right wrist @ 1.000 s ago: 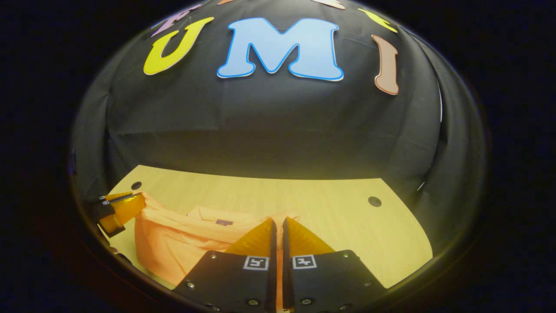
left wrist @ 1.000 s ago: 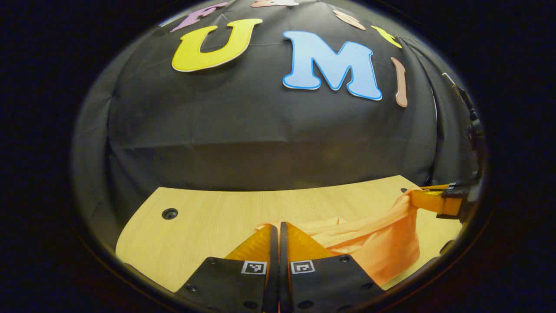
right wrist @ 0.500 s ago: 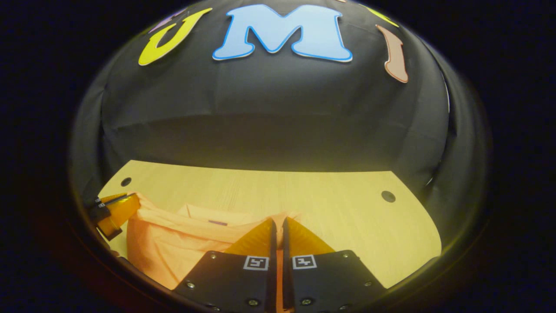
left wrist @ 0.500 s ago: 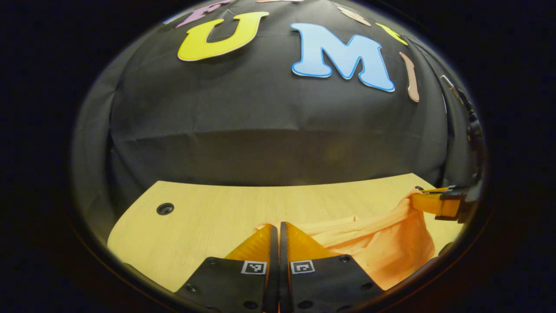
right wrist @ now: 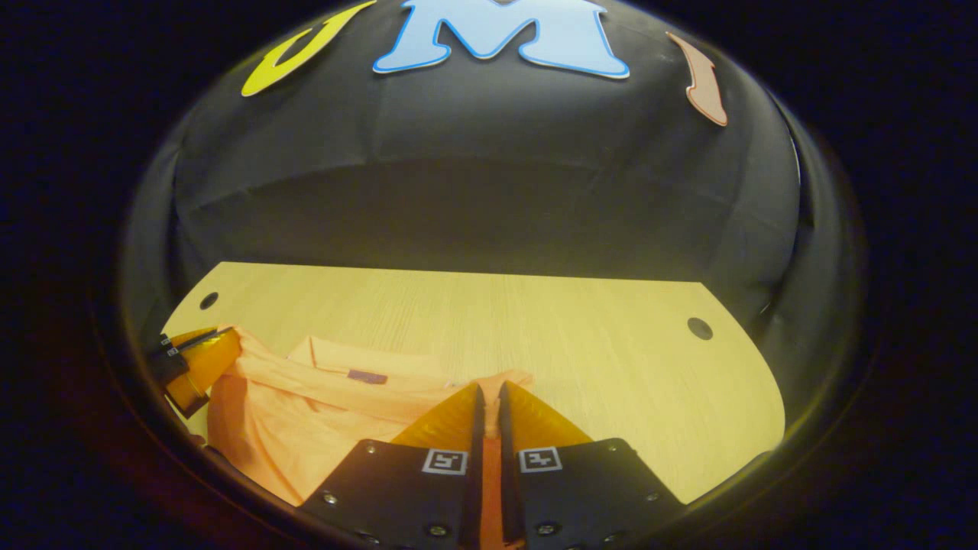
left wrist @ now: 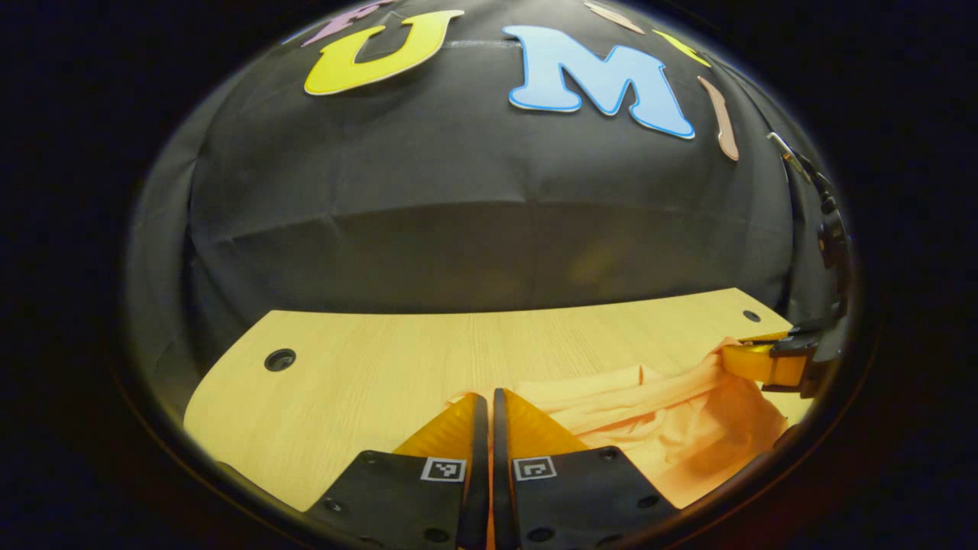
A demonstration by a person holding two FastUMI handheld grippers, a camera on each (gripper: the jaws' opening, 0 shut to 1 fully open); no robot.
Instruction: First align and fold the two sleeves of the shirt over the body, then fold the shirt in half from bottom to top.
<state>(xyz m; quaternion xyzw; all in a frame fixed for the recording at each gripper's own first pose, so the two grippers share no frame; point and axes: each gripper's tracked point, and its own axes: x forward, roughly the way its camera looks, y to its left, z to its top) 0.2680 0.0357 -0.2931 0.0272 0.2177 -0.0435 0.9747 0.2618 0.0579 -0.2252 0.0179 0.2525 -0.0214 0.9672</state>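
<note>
Left gripper: fingers clenched together, only a thin slit between them, orange shirt cloth pinched at the tips. It also sits at the left edge of the right gripper view, gripping the shirt's left end.

Right gripper: same state, fingers clamped tight with orange cloth visible in the narrow gap between them. Seen from the left gripper view it is at the far right edge, pinching the shirt's right end.

Shirt: on the near part of the wooden table, strung between the two grippers. The held edge runs as a raised band from one gripper to the other; cloth below it hangs and bunches in loose folds toward the near table edge. Cannot tell whether the lower part rests flat on the table or is partly lifted. Collar with a small dark neck tag shows just beyond the held band, lying against the tabletop, in the right gripper view. In the left gripper view, the collar area shows as paler folds in the same spot.

Table: light wood grain, one dark round hole near the far left corner and one near the far right corner. Black cloth wall stands right behind the far table edge.
</note>
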